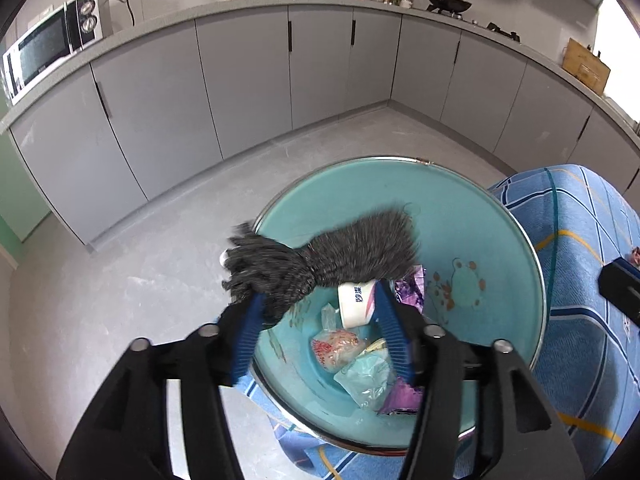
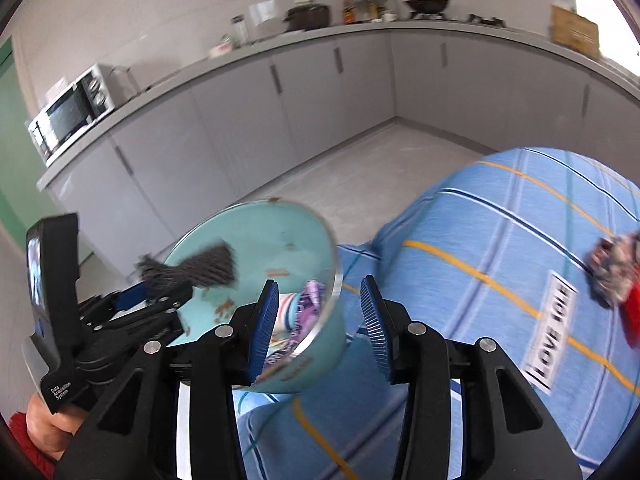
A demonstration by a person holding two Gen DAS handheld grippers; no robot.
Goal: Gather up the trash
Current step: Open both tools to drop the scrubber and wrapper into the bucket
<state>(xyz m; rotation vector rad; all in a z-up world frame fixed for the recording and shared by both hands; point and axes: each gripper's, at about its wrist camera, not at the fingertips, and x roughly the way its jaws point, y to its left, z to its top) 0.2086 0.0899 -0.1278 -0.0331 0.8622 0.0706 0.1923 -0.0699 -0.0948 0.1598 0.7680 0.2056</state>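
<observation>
A teal basin stands on a blue checked tablecloth and holds trash: a white paper cup, purple wrappers and clear plastic bags. A grey fuzzy cloth lies blurred across the basin's left rim, its bunched end at the tip of my left finger. My left gripper is open above the basin, pads not pressing on the cloth. My right gripper is open with nothing between its fingers, just right of the basin. The right wrist view also shows the grey cloth.
A blurred red and mottled object lies on the tablecloth at the far right, near a "LOVE YOU" label. Grey kitchen cabinets with a microwave run behind. Grey floor lies beyond the table's edge.
</observation>
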